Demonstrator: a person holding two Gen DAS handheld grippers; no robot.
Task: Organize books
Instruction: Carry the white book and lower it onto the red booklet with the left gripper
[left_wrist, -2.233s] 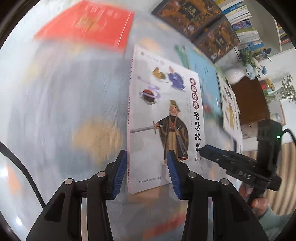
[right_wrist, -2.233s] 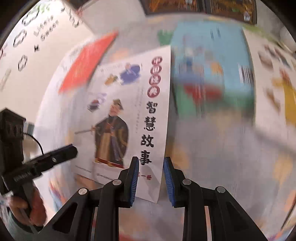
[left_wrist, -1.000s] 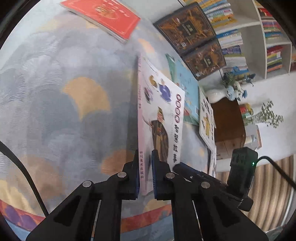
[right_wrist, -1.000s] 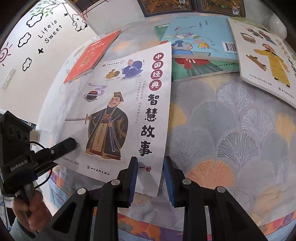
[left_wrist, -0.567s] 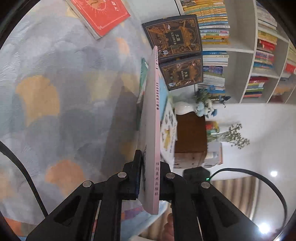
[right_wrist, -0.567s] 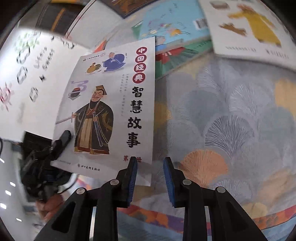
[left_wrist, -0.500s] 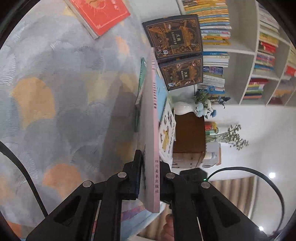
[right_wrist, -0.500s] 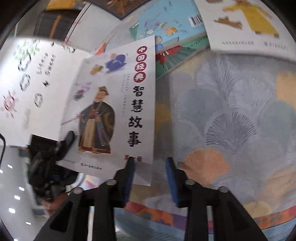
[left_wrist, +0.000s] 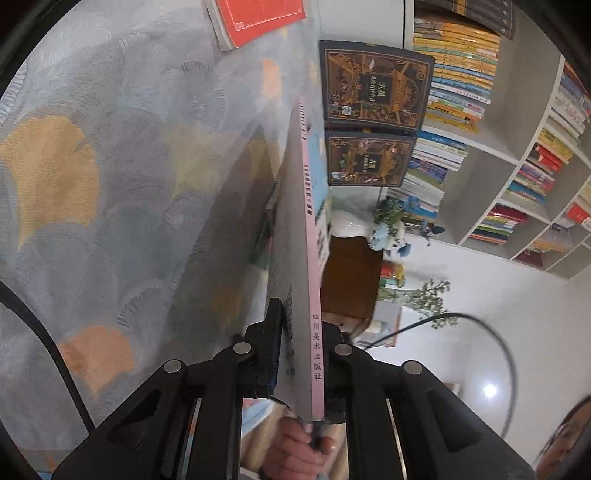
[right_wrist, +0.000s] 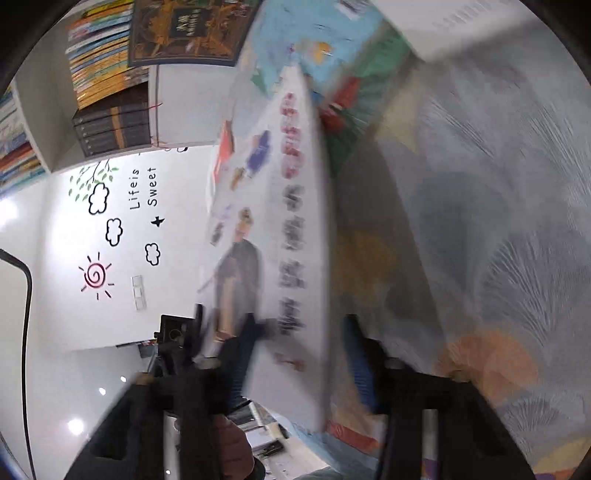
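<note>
Book (left_wrist: 301, 280) tipped up on edge off surface (left_wrist: 110, 192) since before. Left tool (left_wrist: 301, 354) clenched on spine, six o'clock. Right tool (right_wrist: 295, 354) closing around book's other edge. Ready to carry.

On the pink spine (left_wrist: 317, 347) of the held book: 四川美术出版社. Higher up that spine, more print, too small to read. On the wall (right_wrist: 122, 229): "Lifeis Sweet". On the book cover (right_wrist: 291, 236), large characters, blurred past reading. On 2 dark ornate books (left_wrist: 373, 85), gold titles, unreadable.
</note>
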